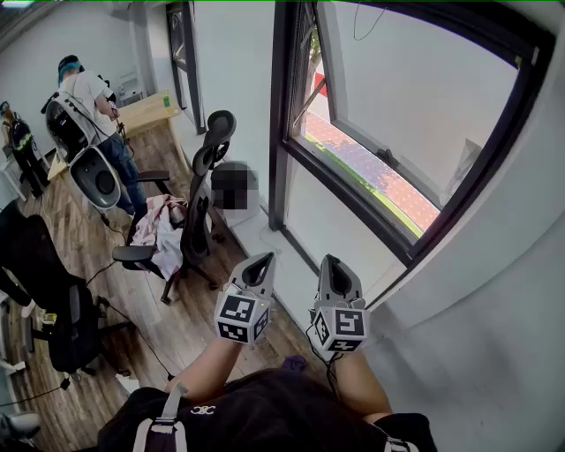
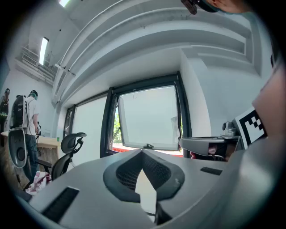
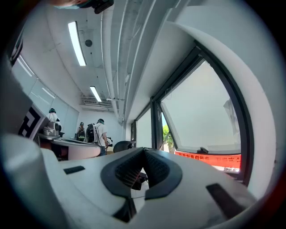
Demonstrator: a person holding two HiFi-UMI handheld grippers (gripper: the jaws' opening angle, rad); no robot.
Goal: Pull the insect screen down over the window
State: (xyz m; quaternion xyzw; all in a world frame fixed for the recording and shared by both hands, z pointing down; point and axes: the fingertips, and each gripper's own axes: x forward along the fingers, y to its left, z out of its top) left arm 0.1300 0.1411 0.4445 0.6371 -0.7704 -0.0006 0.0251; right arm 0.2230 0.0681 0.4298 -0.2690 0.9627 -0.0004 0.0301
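Window [image 1: 281, 132] with a black frame is set in the white wall straight ahead of both tongs and above their tips; its uprights run vertically and it faces back toward the tongs. The glass sash [image 1: 415, 97] inside the frame is hinged along its top edge, with the bottom edge swung outward, away from the tongs, leaving a gap along the bottom. The insect screen cannot be made out in any view. A thin cord [image 1: 357, 19] hangs from the top of the frame. A black office chair [image 1: 199, 203] stands on the wood floor [image 1: 177, 327] ahead and to the left of the left tongs, with a cloth [image 1: 159, 231] lying on its seat. The left tongs [image 1: 261, 259] and right tongs [image 1: 334, 263] are held level, side by side, near each other but apart, both pointing at the wall under the window. The jaws of each are pressed together with nothing between them. A small handle [image 2: 147, 146] sits mid-way along the sash's bottom rail, beyond the left tongs' tips.
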